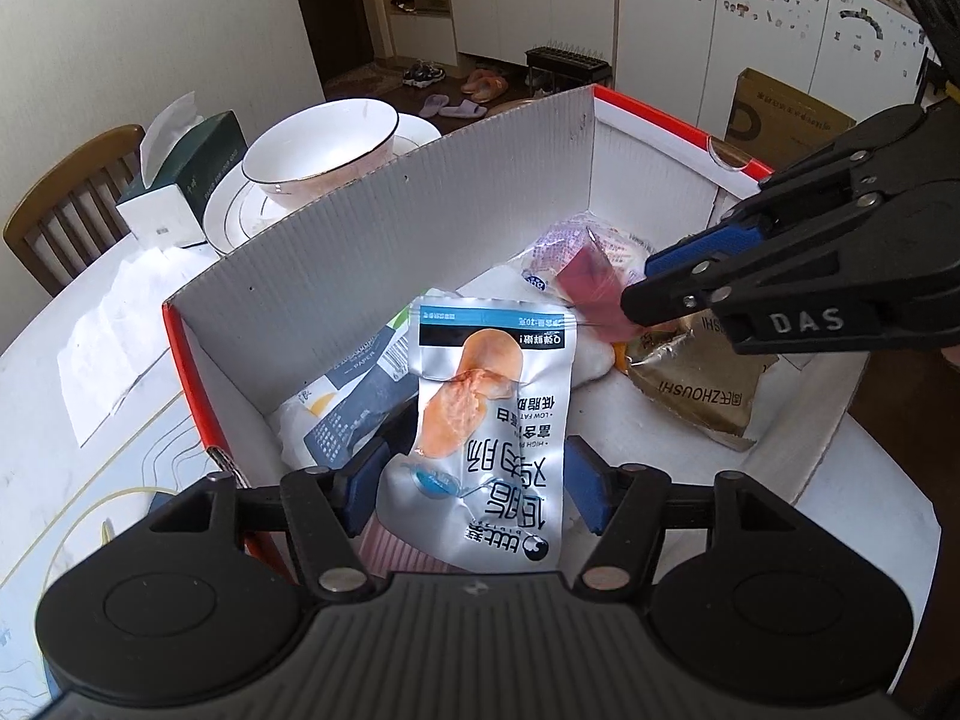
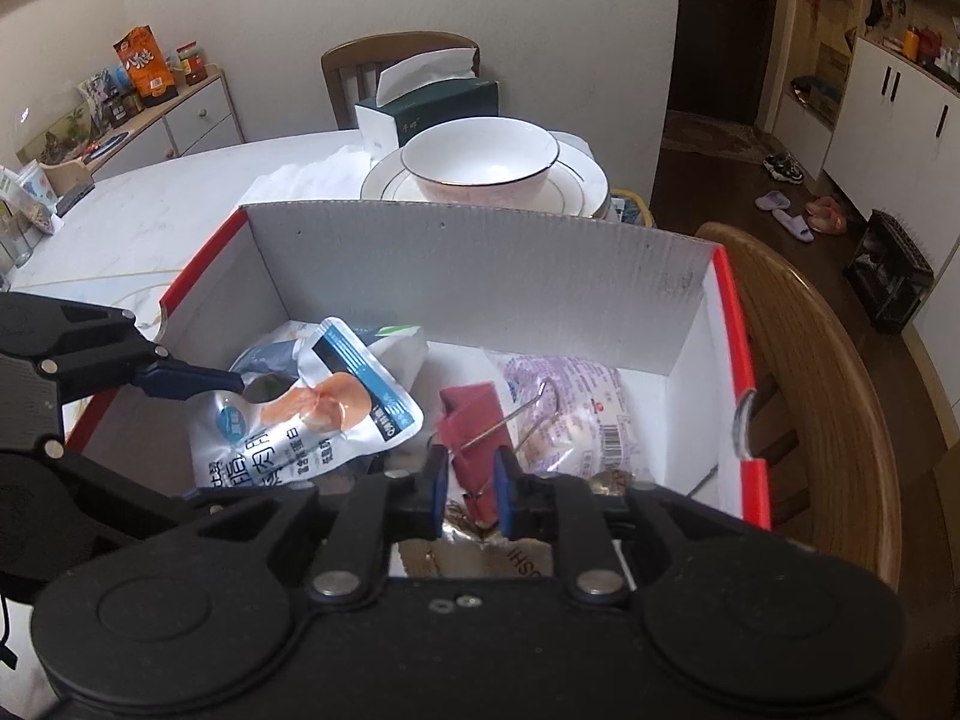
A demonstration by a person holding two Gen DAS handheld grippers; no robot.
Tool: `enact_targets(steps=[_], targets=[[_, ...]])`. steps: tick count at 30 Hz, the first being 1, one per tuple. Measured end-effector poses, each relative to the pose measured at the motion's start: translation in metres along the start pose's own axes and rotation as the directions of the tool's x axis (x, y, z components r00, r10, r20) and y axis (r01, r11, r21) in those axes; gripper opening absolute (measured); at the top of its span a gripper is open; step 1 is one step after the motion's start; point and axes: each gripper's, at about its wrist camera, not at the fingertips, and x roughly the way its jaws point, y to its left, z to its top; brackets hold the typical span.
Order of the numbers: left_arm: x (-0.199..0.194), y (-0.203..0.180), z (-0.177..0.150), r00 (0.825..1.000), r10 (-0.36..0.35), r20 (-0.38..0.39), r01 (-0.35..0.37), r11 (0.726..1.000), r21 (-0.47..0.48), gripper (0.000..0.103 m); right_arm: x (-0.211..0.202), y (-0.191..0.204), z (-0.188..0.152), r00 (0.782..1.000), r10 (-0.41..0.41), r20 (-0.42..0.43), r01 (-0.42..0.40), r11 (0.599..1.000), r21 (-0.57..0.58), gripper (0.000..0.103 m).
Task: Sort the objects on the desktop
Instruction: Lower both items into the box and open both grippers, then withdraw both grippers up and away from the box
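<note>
A red-and-white cardboard box (image 1: 372,222) (image 2: 480,264) stands open on the table. My left gripper (image 1: 474,483) is over the box with its jaws apart around a silver snack pouch (image 1: 486,414) (image 2: 300,420); whether the pads press it cannot be told. My right gripper (image 2: 471,480) (image 1: 642,294) is shut on a dark red binder clip (image 2: 474,426) (image 1: 591,288) over the box. Below lie a purple-printed packet (image 2: 576,408), a brown-gold packet (image 1: 696,384) and blue-white packets (image 1: 342,408).
Behind the box stand a white bowl (image 1: 318,144) (image 2: 480,156) on a plate (image 2: 570,186) and a green tissue box (image 1: 180,180) (image 2: 432,102). White paper (image 1: 114,324) lies on the table at left. Wooden chairs (image 2: 810,372) (image 1: 66,198) stand by the table's edge.
</note>
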Motion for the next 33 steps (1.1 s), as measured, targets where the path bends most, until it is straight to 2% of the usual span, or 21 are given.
enact_targets(steps=[5, 12, 17, 25, 33], targets=[[0.0, -0.001, 0.001, 1.0, 0.014, -0.012, -0.014, 1.0, 0.0, 0.064, -0.007, -0.007, -0.002, 1.0, 0.014, -0.001, -0.014, 1.0, 0.017, 0.022], [-0.008, 0.001, 0.001, 1.0, 0.026, 0.002, -0.026, 1.0, -0.018, 0.068, -0.02, -0.012, -0.007, 0.999, 0.043, 0.014, -0.044, 0.998, 0.039, 0.037], [-0.019, -0.002, 0.001, 1.0, 0.014, 0.025, -0.013, 0.999, -0.03, 0.072, -0.029, -0.013, -0.009, 0.998, 0.059, 0.029, -0.06, 0.997, 0.045, 0.043], [-0.044, -0.007, -0.004, 0.996, -0.008, 0.09, 0.015, 0.997, -0.077, 0.073, -0.048, -0.008, -0.013, 0.995, 0.084, 0.06, -0.087, 0.995, 0.043, 0.051], [-0.074, -0.009, -0.012, 0.985, 0.03, 0.17, -0.005, 0.989, -0.147, 0.073, -0.067, -0.002, -0.019, 0.992, 0.093, 0.088, -0.097, 0.995, 0.037, 0.053]])
